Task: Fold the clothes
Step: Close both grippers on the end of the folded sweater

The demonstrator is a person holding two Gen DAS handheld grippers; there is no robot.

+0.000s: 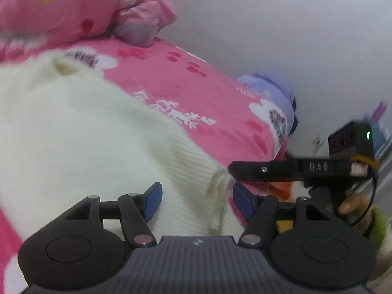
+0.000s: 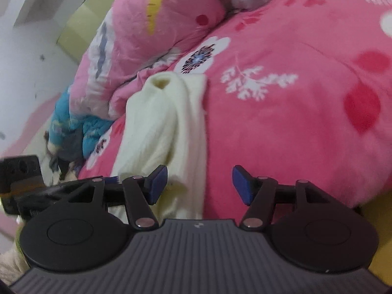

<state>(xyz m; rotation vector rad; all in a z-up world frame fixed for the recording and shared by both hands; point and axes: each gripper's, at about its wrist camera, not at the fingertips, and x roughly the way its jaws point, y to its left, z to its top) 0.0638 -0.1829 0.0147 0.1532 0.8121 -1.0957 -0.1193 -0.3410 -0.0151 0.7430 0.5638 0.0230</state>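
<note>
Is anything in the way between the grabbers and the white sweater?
Nothing visible. The sweater lies bare on the pink quilt, right in front of the open left hand-held gripper and the open right hand-held gripper.

From my left wrist view, the cream sweater (image 1: pixel 80 134) ran off the frame's left edge, its near hem hidden behind my gripper body. A hand (image 1: pixel 352 205) at right was blurred, mostly hidden.
</note>
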